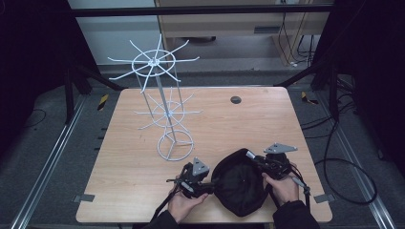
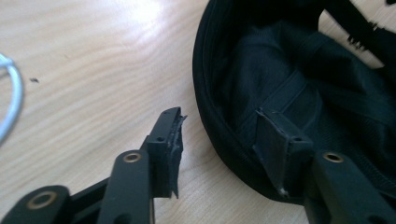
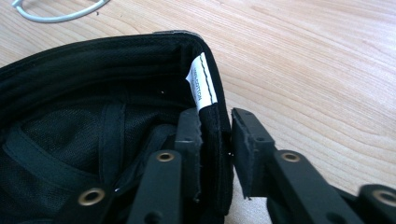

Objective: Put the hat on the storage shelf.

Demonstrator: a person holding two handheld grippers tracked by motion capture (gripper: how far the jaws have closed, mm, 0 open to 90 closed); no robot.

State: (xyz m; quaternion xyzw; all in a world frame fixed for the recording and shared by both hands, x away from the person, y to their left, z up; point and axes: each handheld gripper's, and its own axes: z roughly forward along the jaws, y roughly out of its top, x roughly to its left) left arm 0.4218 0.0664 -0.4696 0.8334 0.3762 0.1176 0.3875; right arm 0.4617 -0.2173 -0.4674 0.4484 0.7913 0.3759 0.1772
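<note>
1. A black cap (image 1: 239,183) lies upside down on the tabletop (image 1: 133,167), near its front edge, between both hands.
2. The left claw (image 2: 219,135) straddles the cap's rim, one jaw inside, one outside, pads clear of it.
3. The right claw (image 3: 215,140) brackets the rim beside a white label (image 3: 201,81), with a gap at the outer pad.
4. A white wire rack (image 1: 162,102) stands well apart.

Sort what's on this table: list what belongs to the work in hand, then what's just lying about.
In the job:
- black fabric cap, lying upside down, opening up
- left tool, jaws straddling the cap's rim
- right tool, jaws either side of the rim by the white label

Lying about:
- white wire display rack
- wooden table
</note>
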